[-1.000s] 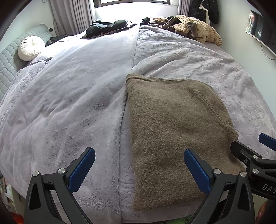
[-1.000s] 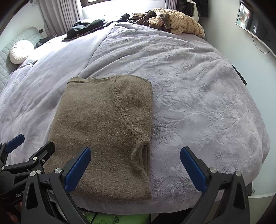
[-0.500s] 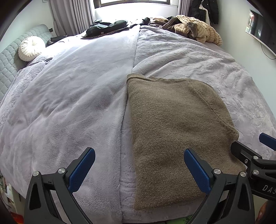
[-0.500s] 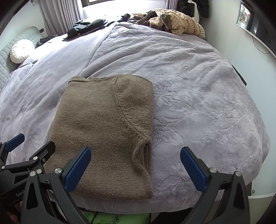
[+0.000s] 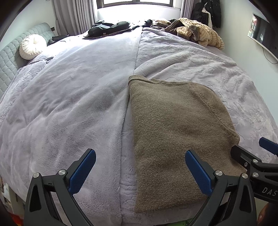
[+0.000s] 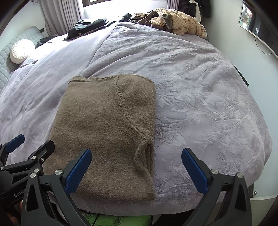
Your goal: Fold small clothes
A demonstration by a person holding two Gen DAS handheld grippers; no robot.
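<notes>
Daylight floods from the window (image 5: 135, 5) at top centre, blown out white; soft shadows, sharp focus throughout, strong fisheye bending and dark vignette at corners.

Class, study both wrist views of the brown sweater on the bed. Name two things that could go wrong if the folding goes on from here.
1. The brown sweater lies at the near edge of the bed, so pulling it nearer may drag it off.
2. Its right side is stacked in loose layers; a pinch by the open right gripper might catch only the top one and undo the fold. The left gripper is also open, holding nothing down.
</notes>
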